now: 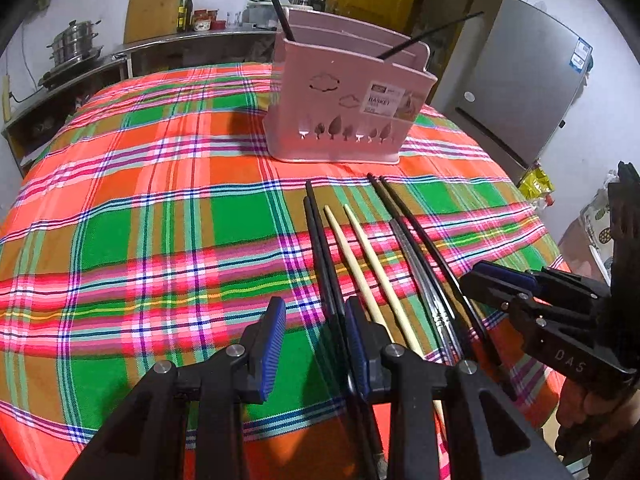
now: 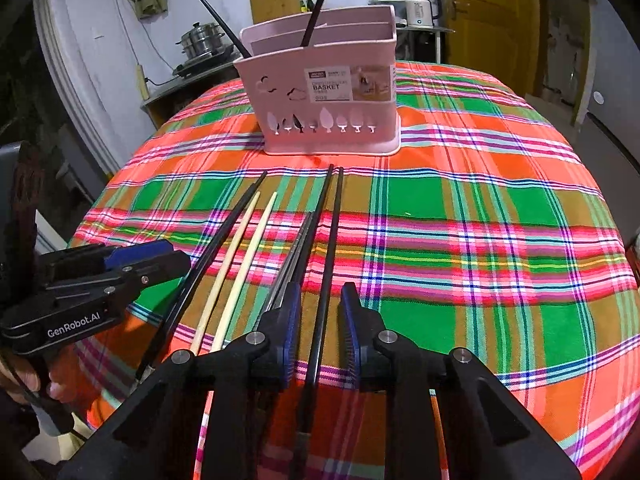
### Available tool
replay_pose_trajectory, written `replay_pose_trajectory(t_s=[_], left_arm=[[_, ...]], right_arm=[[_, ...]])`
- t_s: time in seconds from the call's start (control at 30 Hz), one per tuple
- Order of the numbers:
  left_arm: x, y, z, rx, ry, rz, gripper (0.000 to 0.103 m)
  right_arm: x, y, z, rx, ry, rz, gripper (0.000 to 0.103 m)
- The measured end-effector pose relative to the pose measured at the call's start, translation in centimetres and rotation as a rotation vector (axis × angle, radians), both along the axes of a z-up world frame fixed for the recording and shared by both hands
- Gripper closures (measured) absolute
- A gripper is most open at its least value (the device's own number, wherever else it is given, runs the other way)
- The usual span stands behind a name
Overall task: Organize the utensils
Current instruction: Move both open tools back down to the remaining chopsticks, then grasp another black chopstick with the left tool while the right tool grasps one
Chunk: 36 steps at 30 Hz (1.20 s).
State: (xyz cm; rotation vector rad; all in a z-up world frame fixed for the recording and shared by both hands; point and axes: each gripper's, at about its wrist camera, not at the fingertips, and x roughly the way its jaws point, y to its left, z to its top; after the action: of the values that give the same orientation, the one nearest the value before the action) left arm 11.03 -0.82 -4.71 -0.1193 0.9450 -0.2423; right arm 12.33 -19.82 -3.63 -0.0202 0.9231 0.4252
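Chopsticks lay in a row on the plaid cloth (image 1: 160, 208) covering the counter, in front of the pink basket (image 1: 344, 108), tips pointing toward it. Left to right in the left wrist view: black pair (image 1: 320, 240), pale wooden pair (image 1: 360, 264), grey metal pair (image 1: 412, 264), another black pair (image 1: 412, 220) at the far right. Basket stood upright near the far edge of the counter, label sticker on front, tree and cloud cutouts. Two black chopsticks (image 2: 316, 8) already stood in it, leaning apart.

Left tongs (image 1: 316, 344) hung low over the near ends of the left black pair. Jaws partly apart, nothing between the blue pads; right pad sat just beside the black sticks, contact unclear.

Right tongs (image 2: 320, 320) were low over the right black pair, jaws partly apart. One black stick ran through the gap between the pads, pads not pressing on it. Its left finger (image 2: 288, 320) overlapped the grey metal pair (image 2: 296, 248).

Each tool showed in the other's view, side by side. A hand (image 2: 28, 384) gripped the left tool's handle.

Behind: steel pots (image 1: 74, 42), fridge (image 1: 528, 92), yellow door (image 2: 488, 20), kettle (image 2: 420, 8).
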Motion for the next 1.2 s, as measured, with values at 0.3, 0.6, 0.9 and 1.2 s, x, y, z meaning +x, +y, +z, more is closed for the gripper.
replay_pose_trajectory(t_s=[0.3,0.6,0.9,1.2], left_arm=[[0.3,0.0,-0.6,0.018,0.011,0.007,0.072],[0.8,-0.5,-0.8,0.077,0.017,0.016,0.072],[1.7,-0.7,-0.7,0.101,0.02,0.016,0.072],[4.0,-0.9,-0.7,0.09,0.02,0.037,0.072]], right_arm=[[0.6,0.0,-0.5,-0.004,0.016,-0.004,0.081],[1.2,0.1,-1.0,-0.013,0.024,-0.01,0.081],[2.3,0.8,-1.1,-0.035,0.022,-0.006,0.082],[4.5,2.3,-1.1,-0.07,0.028,0.002,0.086]])
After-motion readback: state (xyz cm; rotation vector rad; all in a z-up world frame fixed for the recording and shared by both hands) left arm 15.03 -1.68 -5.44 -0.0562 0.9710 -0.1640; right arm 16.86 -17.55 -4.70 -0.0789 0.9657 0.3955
